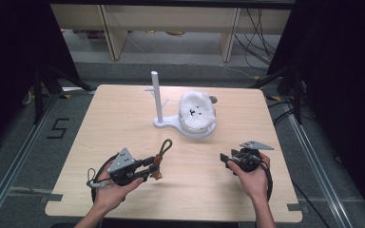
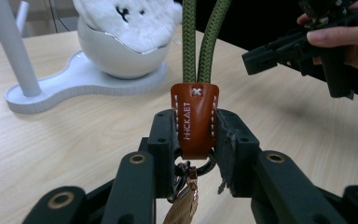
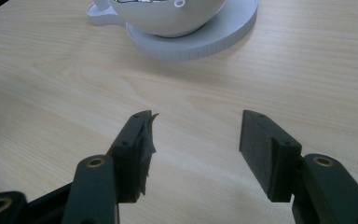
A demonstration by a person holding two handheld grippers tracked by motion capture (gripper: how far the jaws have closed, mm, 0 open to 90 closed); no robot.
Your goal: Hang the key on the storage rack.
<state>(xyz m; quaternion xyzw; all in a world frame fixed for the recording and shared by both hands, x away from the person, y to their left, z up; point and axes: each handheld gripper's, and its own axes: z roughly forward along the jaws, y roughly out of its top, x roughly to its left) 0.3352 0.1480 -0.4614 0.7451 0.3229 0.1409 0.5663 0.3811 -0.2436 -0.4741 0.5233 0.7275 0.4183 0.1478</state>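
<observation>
A keychain with an olive-green cord loop (image 1: 165, 147) and a brown leather tab (image 2: 195, 119) is clamped in my left gripper (image 1: 155, 168) at the table's front left. In the left gripper view the jaws press on both sides of the tab, the cord (image 2: 206, 39) rises upward, and a metal ring and clasp (image 2: 186, 186) hang below. My right gripper (image 1: 225, 160) sits at the front right, open, with bare tabletop between its fingers (image 3: 135, 154). A white stand with an upright post (image 1: 156, 95) and a bowl holding a white plush toy (image 1: 196, 110) stands at the table's middle.
The white stand's base (image 3: 200, 44) lies just ahead of the right gripper. The light wooden table (image 1: 123, 123) has free room around both hands. Beyond the far edge are shelving legs (image 1: 111, 33) and cables (image 1: 259, 33) on the floor.
</observation>
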